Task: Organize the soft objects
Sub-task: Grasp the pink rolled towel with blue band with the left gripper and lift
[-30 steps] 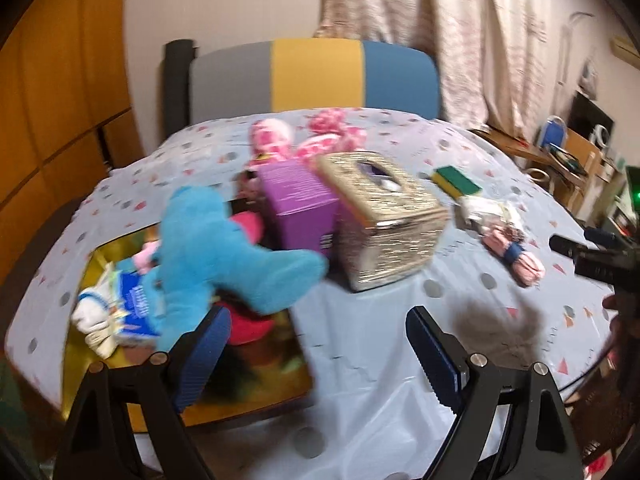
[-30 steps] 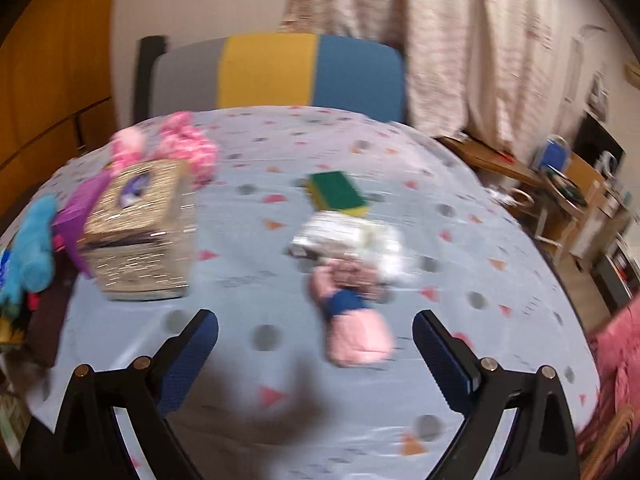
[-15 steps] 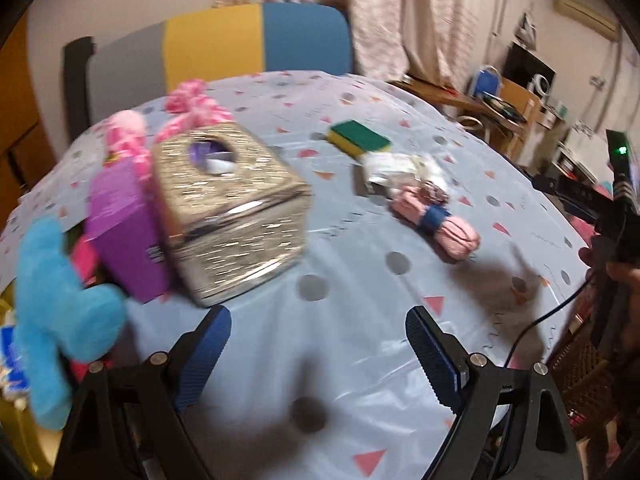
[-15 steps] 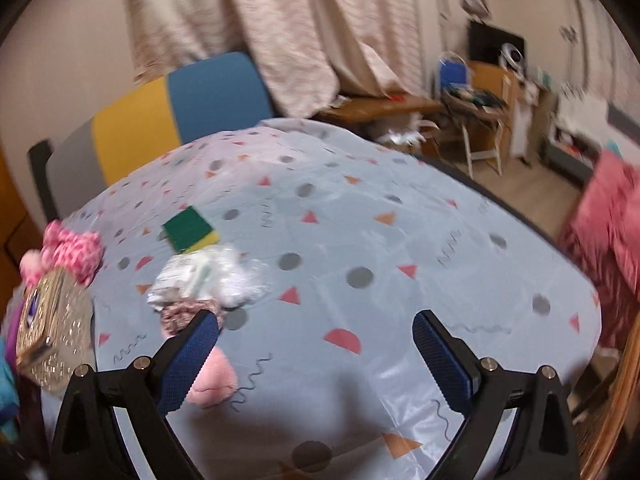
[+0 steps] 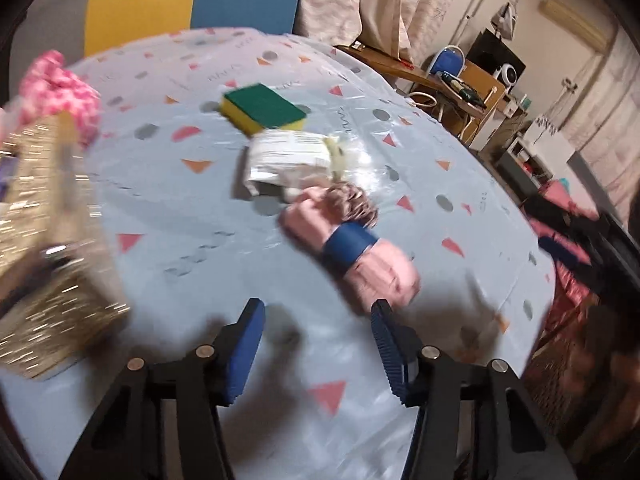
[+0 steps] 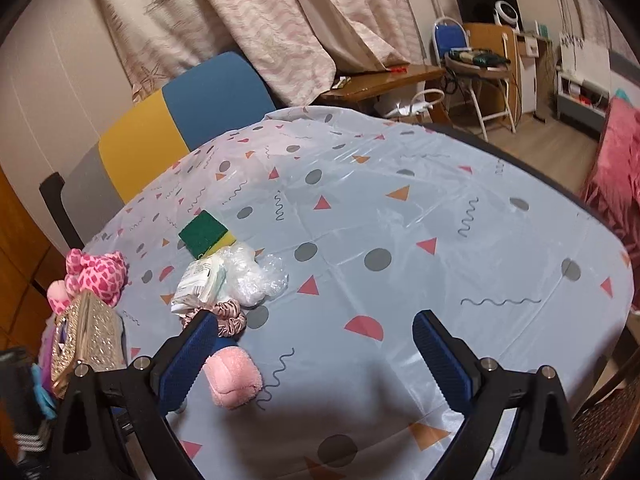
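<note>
Left wrist view: the left gripper (image 5: 318,318), jaws closing on nothing, hangs just near of the pink rolled towel (image 5: 352,248). Right gripper (image 6: 314,330) gapes wide, empty, towel beside its left finger.

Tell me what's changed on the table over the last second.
The left hand-held gripper swung away from the blue plush toward the pink rolled towel; its jaws are closing, nothing between them yet. The right hand-held gripper turned aside, empty. Sponge and towel stayed put.

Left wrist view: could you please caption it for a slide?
Left gripper, jaws closing on nothing, nears a pink roll beside a sponge.
</note>
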The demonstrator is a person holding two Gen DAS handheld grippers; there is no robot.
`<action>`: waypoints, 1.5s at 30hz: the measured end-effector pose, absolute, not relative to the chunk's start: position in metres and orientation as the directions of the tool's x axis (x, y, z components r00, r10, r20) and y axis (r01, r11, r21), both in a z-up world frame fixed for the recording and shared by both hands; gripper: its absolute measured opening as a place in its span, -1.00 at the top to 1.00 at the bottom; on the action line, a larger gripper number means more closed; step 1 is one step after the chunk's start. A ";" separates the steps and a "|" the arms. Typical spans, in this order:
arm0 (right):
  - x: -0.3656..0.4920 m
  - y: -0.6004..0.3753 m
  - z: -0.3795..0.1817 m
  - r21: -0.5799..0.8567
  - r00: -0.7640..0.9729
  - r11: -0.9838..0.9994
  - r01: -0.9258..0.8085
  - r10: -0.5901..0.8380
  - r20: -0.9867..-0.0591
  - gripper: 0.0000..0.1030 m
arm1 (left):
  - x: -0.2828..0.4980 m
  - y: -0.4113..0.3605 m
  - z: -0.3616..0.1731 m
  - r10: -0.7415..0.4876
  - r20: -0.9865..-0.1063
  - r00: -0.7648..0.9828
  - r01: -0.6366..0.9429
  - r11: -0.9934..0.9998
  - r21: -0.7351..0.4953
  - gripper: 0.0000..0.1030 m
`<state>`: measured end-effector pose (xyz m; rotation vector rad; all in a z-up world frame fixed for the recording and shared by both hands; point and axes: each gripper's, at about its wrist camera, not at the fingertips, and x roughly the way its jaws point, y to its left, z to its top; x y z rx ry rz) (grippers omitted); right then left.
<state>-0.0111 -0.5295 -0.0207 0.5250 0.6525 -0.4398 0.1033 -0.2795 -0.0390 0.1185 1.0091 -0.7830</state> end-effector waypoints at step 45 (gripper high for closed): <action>0.061 -0.478 -0.053 0.210 0.532 0.917 0.339 -0.003 -0.847 0.30 | 0.071 -0.208 -0.088 -0.549 -0.774 0.316 0.623 0.735 -0.267 0.10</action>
